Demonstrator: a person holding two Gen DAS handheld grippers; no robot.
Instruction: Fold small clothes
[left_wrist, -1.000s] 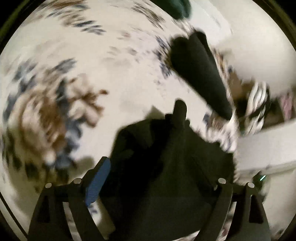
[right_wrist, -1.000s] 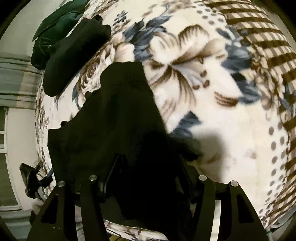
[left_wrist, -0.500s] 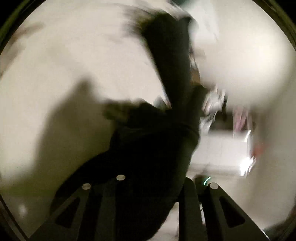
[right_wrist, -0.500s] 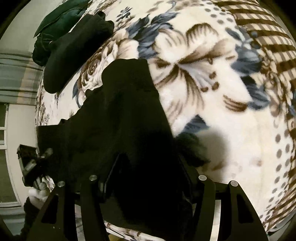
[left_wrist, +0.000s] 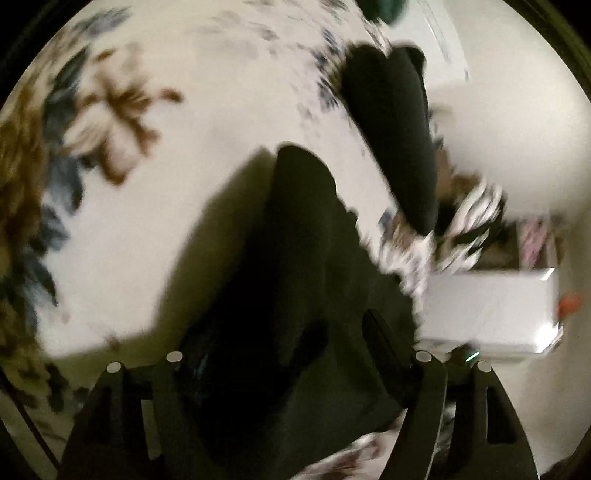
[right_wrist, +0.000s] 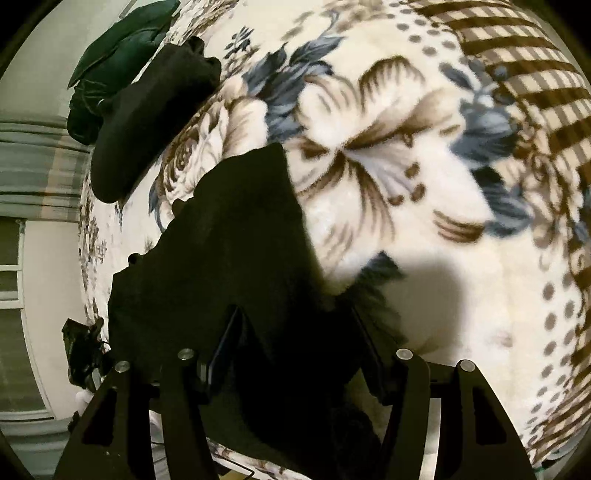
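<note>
A small black garment (right_wrist: 229, 251) lies on a flowered blanket (right_wrist: 388, 155). Its near edge runs between the fingers of my right gripper (right_wrist: 295, 354), which looks shut on it. In the left wrist view the same black garment (left_wrist: 303, 266) hangs from my left gripper (left_wrist: 291, 354), whose fingers are buried in the cloth and seem shut on it. The left view is blurred by motion.
A folded black garment (right_wrist: 147, 118) and a dark green one (right_wrist: 114, 66) lie at the blanket's far edge. The black one also shows in the left wrist view (left_wrist: 395, 140). A white box (left_wrist: 487, 310) stands beyond the bed edge on the right.
My left gripper has swung with the garment, lifting its side up and then back toward the blanket. My right gripper has stayed almost still, holding its edge.
</note>
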